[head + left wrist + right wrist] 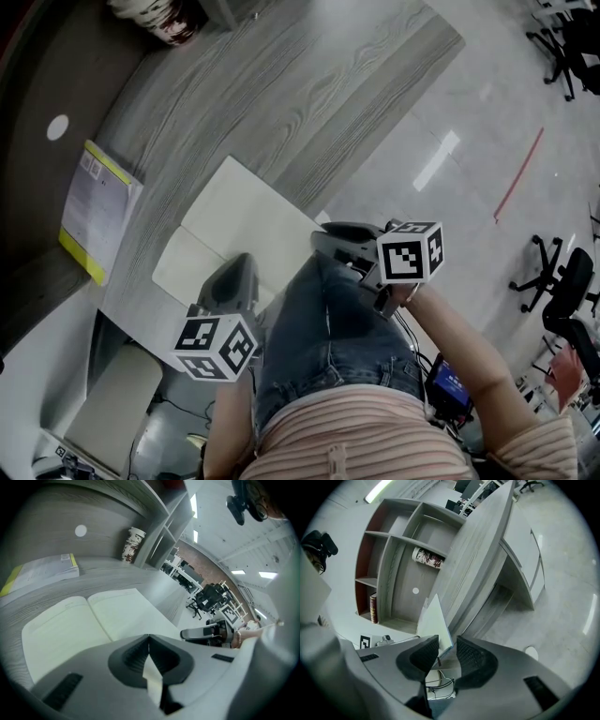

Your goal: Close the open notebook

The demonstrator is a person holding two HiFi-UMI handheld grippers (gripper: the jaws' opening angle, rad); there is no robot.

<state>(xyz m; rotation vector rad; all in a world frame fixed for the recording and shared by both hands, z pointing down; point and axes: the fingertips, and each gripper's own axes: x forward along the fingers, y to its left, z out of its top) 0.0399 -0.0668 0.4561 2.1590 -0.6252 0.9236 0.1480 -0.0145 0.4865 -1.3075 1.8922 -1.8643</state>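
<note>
Notebook (246,220) open on worktop (309,94), one corner between half-open right gripper (447,641) jaws, not pinched, pages just ahead of left gripper (149,637) jaws, closed tip to tip.

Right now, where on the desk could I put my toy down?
The bare desk between the open notebook and the cup is free. The left side is more crowded: the yellow-edged book lies there.

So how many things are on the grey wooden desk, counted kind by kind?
open white paper notebook: 1
closed book with a yellow edge: 1
white-and-brown patterned cup: 1
Total: 3
</note>
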